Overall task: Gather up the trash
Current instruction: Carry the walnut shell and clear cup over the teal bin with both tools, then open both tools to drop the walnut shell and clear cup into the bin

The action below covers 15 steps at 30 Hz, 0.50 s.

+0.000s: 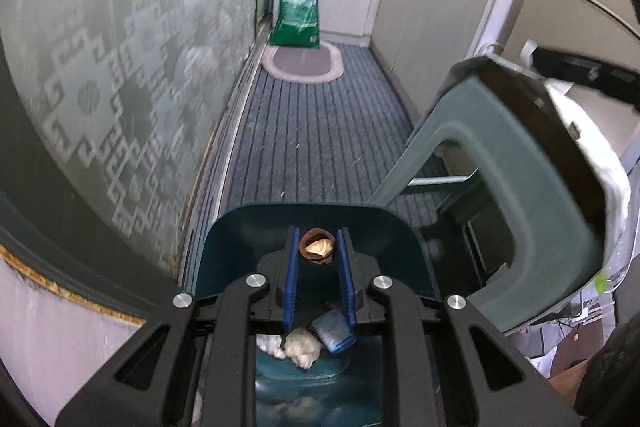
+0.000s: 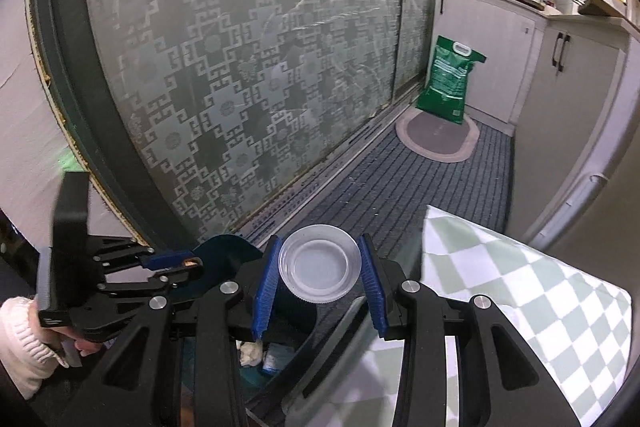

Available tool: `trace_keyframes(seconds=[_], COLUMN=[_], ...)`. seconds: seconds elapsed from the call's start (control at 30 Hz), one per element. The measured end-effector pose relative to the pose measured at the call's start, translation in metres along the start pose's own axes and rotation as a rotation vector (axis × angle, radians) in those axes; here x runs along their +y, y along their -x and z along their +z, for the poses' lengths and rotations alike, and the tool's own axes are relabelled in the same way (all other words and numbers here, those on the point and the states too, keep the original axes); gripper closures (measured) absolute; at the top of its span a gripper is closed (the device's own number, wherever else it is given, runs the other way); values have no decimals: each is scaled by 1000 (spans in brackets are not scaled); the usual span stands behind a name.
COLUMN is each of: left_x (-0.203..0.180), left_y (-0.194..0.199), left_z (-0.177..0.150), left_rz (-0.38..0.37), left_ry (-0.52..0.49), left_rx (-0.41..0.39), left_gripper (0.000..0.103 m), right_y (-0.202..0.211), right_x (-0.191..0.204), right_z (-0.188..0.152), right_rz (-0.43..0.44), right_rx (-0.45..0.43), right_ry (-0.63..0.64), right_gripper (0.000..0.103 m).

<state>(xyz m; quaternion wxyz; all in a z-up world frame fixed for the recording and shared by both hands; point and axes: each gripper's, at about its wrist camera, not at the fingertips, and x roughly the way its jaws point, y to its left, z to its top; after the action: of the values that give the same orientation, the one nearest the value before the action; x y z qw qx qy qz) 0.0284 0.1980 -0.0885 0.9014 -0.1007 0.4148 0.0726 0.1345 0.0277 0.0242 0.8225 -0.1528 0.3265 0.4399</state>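
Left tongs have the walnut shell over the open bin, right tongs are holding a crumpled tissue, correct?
Not quite. The right tongs are shut on a clear plastic lid, not a crumpled tissue; the right wrist view shows it between the blue pads. A crumpled tissue already lies inside the bin. The rest stands: the left tongs hold the walnut shell over the open bin.

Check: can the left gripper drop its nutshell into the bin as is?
Probably yes. The left gripper, shut on the nutshell, hangs over the open teal bin, where trash already lies, with nothing between them.
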Motion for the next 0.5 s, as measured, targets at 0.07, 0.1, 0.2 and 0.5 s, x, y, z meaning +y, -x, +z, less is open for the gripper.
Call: trace_keyframes(seconds=[0.07,0.1,0.2,0.5], left_x=[6,7,11,24], left_y=[-5,-7,-13,-38], left_z=[-7,-8,-17,-42], left_rz=[12,12,10,15], left_ry=[5,7,8,17], left_rx=[21,27,56,171], left_gripper=[83,83,83,83], right_y=[-1,-2,-5,-21], right_x=[4,6,12,30], right_z=[2,3,5,4], right_rz=[12,17,42,66], right_rx=[0,-1,3,46], right_ry=[2,1,-2,11], right_gripper=[64,64,64,64])
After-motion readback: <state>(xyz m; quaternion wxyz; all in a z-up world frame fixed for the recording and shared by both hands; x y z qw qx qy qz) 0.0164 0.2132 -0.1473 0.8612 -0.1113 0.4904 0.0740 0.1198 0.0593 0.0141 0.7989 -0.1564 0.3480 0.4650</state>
